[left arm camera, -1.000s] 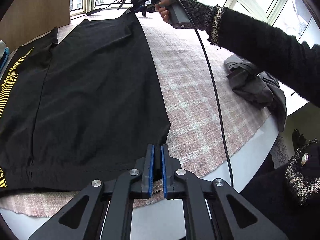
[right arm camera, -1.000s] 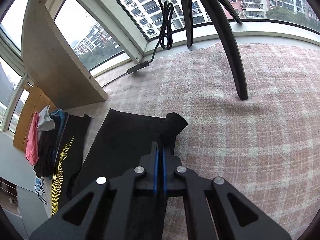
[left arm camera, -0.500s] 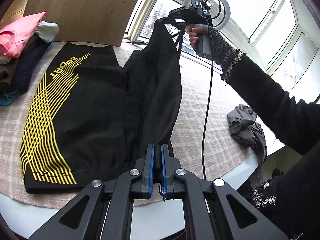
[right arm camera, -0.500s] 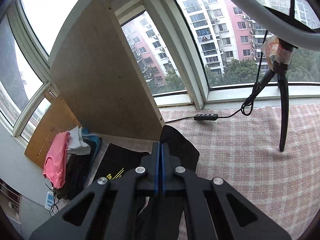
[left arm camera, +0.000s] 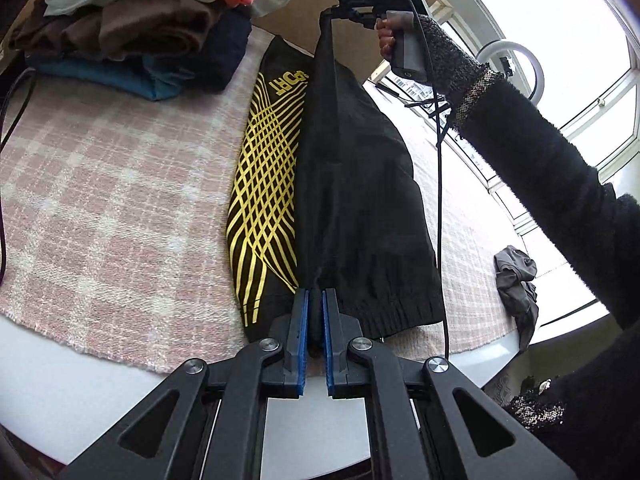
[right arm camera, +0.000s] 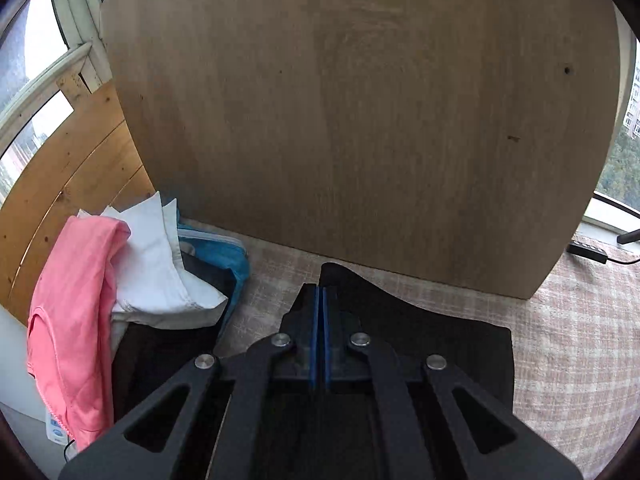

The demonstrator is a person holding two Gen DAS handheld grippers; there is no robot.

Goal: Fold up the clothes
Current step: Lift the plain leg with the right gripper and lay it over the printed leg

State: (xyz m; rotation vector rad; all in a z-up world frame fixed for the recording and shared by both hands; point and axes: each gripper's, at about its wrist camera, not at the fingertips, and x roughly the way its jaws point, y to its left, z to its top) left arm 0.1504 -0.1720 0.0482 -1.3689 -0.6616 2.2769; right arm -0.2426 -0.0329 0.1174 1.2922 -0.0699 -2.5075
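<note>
- Left wrist view: our left gripper (left arm camera: 314, 312) has its blue-padded fingers (left arm camera: 301, 320) clamped on the ribbed hem of the black sweatshirt (left arm camera: 360, 184), at the near edge of the worktop (left arm camera: 60, 392).
- Our right gripper (left arm camera: 352, 12) pinches the far end of the same fold, fingers (right arm camera: 316, 320) pressed together on the black cloth, so a ridge of fabric stands lifted between the two grippers.
- The rest of the sweatshirt lies on the pink checked cloth (left arm camera: 100, 200), its yellow line print (left arm camera: 264, 184) showing to the left of the ridge.
- Beyond it, to the left, we see a stack of folded clothes (left arm camera: 132, 20) with a pink piece on top.
- A crumpled grey garment (left arm camera: 516, 284) lies well apart at the right edge.
- In the right wrist view, a wooden board (right arm camera: 360, 120) stands behind the sweatshirt.
</note>
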